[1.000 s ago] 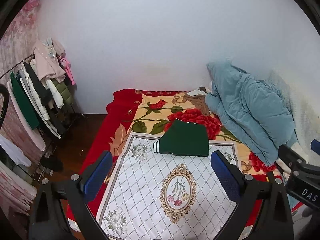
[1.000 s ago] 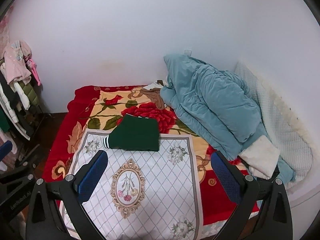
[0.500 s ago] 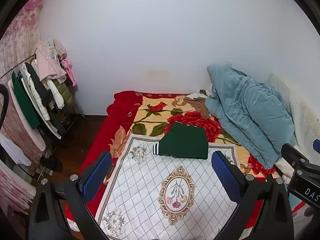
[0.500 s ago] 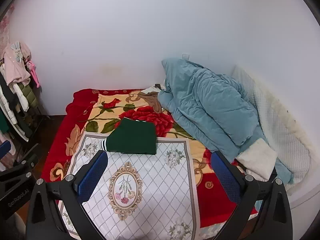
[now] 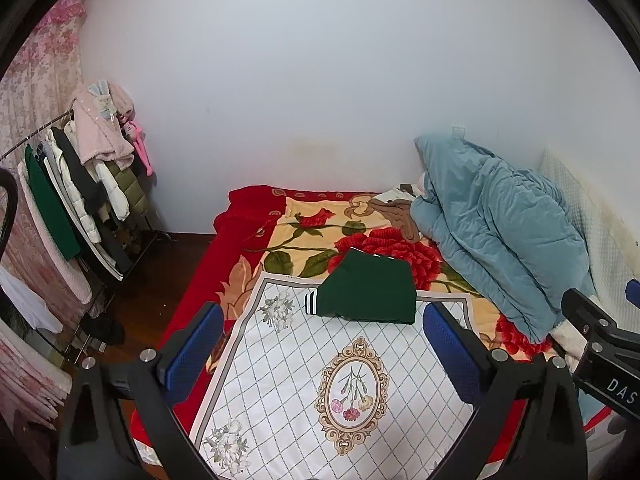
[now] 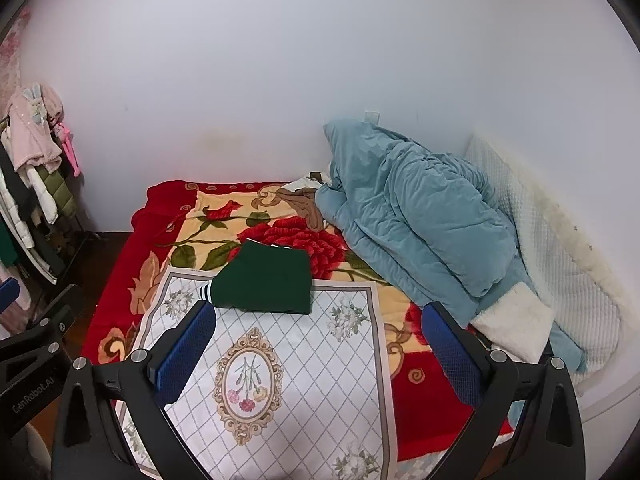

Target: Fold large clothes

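- The big bed with a red blanket covered in red roses [image 5: 280,236] [image 6: 168,220] fills the middle of both views, against a plain white wall.
- The left wrist view shows much more of the rack of hanging coats and clothes [image 5: 76,196] beside the bed. The right wrist view only shows its edge [image 6: 28,184].
- The puffy blue quilt [image 5: 492,236] [image 6: 416,216] is heaped on the right side of the bed. The right wrist view shows all of it, plus a fluffy white piece [image 6: 508,328] at its near end.
- A white cloth with grey diamond lines and a flower oval [image 5: 320,384] [image 6: 288,360] lies flat on the near part of the bed.
- The folded dark green top with a striped cuff [image 5: 368,296] [image 6: 264,284] lies on the far edge of that white cloth, partly on the rose blanket.
- The left gripper [image 5: 320,348] has its blue fingers [image 5: 192,348] spread wide and holding nothing. The green top sits past them, in the gap.
- The right gripper [image 6: 316,348] has its blue fingers [image 6: 452,352] spread wide and empty too. The green top sits past the left finger, not touching it.
- Each view shows a bit of the other gripper at its edge.
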The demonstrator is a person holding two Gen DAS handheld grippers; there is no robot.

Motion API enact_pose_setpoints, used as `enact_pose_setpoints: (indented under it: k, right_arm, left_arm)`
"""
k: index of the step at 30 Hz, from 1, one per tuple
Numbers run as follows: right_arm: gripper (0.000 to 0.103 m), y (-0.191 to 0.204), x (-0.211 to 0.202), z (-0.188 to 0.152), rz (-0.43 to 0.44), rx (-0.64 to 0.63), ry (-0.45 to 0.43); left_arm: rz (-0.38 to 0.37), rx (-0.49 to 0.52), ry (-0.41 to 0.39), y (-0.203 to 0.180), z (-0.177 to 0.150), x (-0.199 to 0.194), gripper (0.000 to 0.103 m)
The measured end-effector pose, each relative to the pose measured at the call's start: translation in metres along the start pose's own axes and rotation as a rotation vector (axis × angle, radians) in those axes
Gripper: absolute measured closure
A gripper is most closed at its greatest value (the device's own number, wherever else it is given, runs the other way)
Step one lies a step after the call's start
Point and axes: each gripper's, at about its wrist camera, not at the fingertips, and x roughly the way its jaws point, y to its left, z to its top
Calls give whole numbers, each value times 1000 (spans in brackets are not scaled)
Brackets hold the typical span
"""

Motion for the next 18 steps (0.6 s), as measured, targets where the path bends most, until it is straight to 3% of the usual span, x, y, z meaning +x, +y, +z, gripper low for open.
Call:
enact_pose_setpoints:
  k: [18]
  right_arm:
    - [0, -2, 4, 6, -3, -17, -13]
  left_arm:
    - [9, -13, 1, -6, 6, 0, 1]
